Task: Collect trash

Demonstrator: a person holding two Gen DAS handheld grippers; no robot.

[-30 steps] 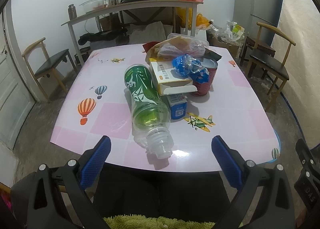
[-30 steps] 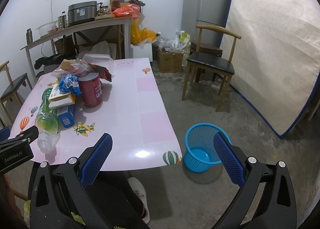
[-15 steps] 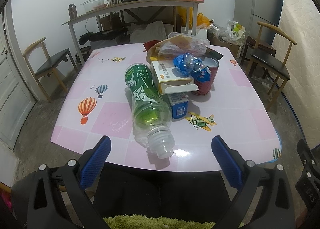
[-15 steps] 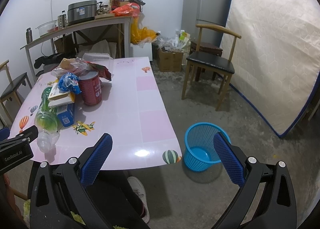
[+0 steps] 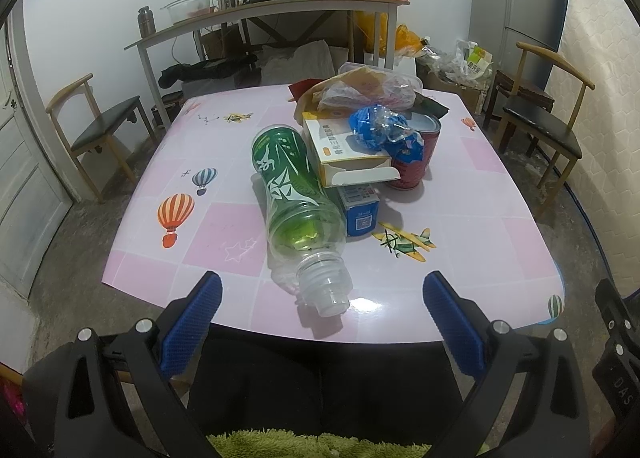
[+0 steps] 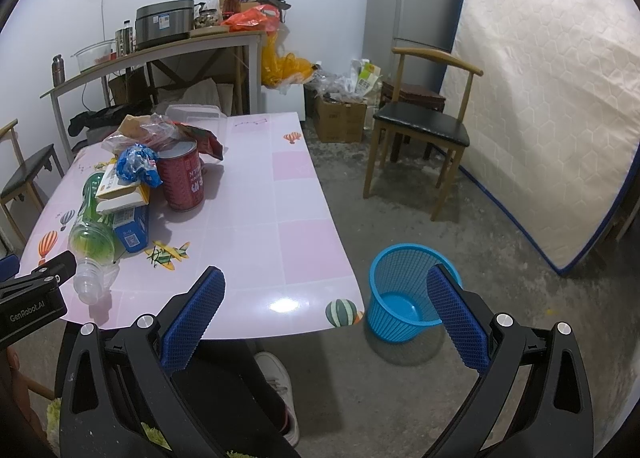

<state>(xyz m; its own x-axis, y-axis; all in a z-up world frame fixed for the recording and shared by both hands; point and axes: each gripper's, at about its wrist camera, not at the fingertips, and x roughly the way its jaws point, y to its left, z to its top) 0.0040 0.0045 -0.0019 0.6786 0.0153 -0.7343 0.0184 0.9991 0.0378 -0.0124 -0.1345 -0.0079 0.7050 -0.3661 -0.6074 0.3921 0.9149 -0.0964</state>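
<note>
Left claw has edged closer to the green bottle; both claws stand open, empty. Right claw partly hides the blue basket.

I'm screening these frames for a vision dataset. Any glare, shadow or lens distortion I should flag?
Left wrist view: a bright glare patch on the glossy table beside the bottle; edges bow, corners go black. Right wrist view: a similar glare spot near the table's front edge; the mattress curves, the blue basket casts a soft shadow.
</note>
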